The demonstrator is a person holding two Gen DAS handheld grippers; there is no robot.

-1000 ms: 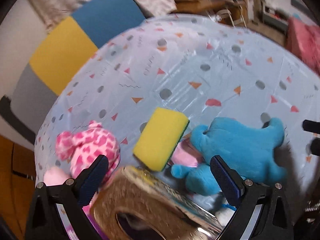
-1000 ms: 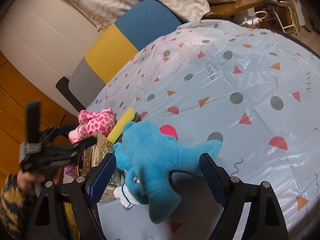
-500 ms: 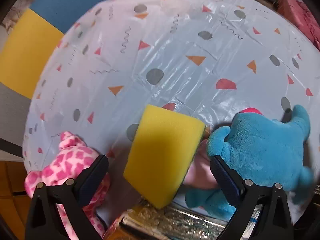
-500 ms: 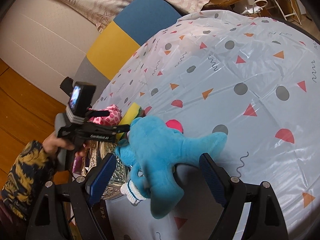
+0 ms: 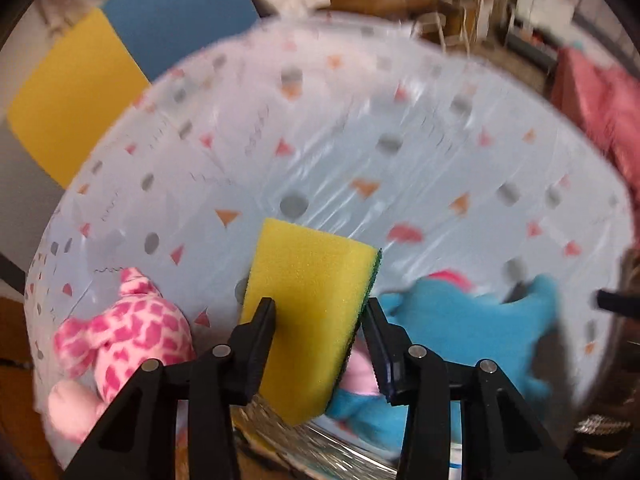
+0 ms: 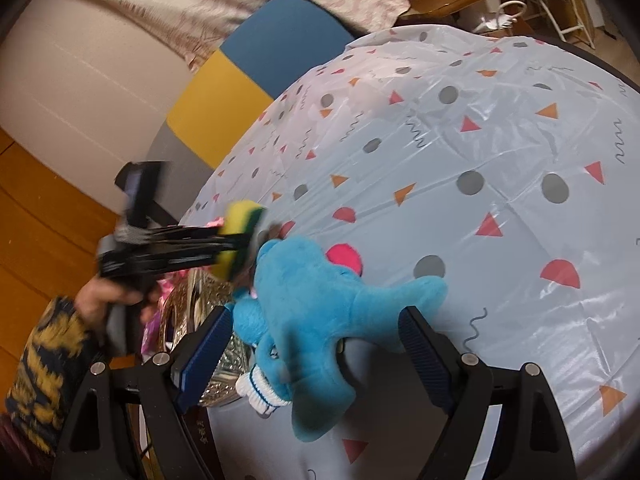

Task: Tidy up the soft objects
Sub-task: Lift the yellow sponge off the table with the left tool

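Gripping a yellow sponge (image 5: 308, 304) by its two long sides, the left gripper (image 5: 320, 312) has just been closing, and its pads now press into the foam, which bulges slightly between them. The sponge's green scouring face (image 5: 370, 296) runs along the right-hand finger, so the jaws squeeze across the narrow width, probably the surest hold on so yielding a thing. It appears raised clear of the patterned tablecloth (image 5: 360, 140), though blur makes that hard to confirm.

To the left of this gripper lies a pink spotted plush (image 5: 120, 336); to its right sprawls a blue plush toy (image 5: 472, 320). Just beneath its fingers glints a shiny gold box (image 5: 288, 440), seemingly the container for the soft things, which would explain why the toys cluster at this edge.

The right gripper (image 6: 316, 356) hangs with its jaws wide apart on either side of the blue plush toy, the pads not pressing it, apparently waiting its turn. In its view, off to the left, a hand (image 6: 104, 300) in a patterned sleeve (image 6: 40, 376) carries the other tool.
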